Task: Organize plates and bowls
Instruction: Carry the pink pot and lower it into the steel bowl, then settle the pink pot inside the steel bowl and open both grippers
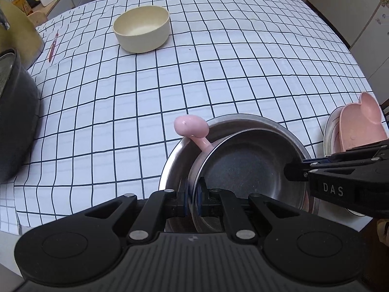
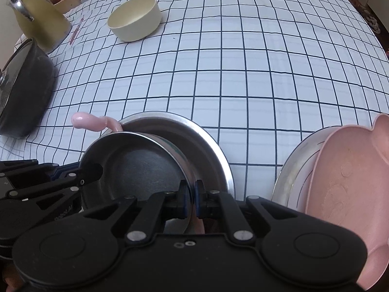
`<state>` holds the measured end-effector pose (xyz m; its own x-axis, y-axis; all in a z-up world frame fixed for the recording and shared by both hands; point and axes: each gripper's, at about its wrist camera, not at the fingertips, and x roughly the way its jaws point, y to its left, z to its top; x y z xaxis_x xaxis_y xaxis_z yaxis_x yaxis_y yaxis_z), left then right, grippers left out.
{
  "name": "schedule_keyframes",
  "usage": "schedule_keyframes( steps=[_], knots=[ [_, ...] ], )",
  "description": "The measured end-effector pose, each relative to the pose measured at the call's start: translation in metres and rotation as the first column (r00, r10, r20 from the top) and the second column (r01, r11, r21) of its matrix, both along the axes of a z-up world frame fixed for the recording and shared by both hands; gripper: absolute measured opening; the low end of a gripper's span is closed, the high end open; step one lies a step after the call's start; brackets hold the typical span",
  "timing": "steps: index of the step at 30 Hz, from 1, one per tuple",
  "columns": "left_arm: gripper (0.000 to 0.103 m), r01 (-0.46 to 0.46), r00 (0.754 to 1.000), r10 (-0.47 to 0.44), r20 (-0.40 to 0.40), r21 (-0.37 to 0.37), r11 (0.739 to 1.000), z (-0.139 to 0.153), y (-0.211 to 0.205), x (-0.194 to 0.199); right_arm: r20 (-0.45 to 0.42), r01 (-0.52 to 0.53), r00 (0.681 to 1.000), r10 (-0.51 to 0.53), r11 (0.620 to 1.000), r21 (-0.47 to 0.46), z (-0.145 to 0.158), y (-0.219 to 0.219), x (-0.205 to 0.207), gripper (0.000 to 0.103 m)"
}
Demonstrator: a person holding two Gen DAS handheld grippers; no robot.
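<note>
Between both claws hangs the steel bowl

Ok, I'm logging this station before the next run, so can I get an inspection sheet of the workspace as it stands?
Surface: table under a white checked cloth, wrinkled at the far left.
Job's things: smaller steel bowl held inside a larger steel bowl; pink spoon leaning on the rim; cream bowl far side; pink dish on a plate at right.
Clutter: dark pot, yellow jug, red pen.
Grippers: left gripper and right gripper both shut on the smaller bowl's rim, opposite sides.
Cables: nothing seen.
Surroundings: cabinets, a chair, a cluttered counter.
</note>
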<state>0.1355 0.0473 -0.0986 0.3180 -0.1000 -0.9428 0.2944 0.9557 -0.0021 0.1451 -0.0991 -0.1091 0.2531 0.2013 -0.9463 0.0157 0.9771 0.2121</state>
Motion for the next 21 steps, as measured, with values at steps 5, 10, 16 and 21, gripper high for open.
schedule_keyframes(
  steps=[5, 10, 16, 21],
  knots=[
    [0.007, -0.003, 1.0, 0.003, -0.012, -0.022, 1.0, 0.001, 0.004, 0.0, 0.003, 0.001, 1.0, -0.001, 1.0, 0.01, 0.001, -0.001, -0.001, 0.006],
    [0.008, -0.019, 0.999, 0.017, -0.034, -0.075, 0.997, 0.005, 0.016, -0.007, 0.004, -0.01, 1.0, 0.01, 1.0, 0.013, 0.001, 0.0, -0.002, 0.007],
    [0.009, -0.033, 0.999, 0.03, -0.022, -0.109, 0.994, 0.009, 0.021, -0.02, 0.009, -0.021, 1.0, 0.021, 1.0, 0.014, 0.002, 0.0, -0.002, 0.007],
    [0.009, -0.075, 0.997, 0.072, -0.033, -0.104, 0.992, -0.005, 0.021, -0.036, 0.01, -0.027, 1.0, 0.026, 1.0, 0.015, 0.001, -0.001, -0.002, 0.007]
  ],
)
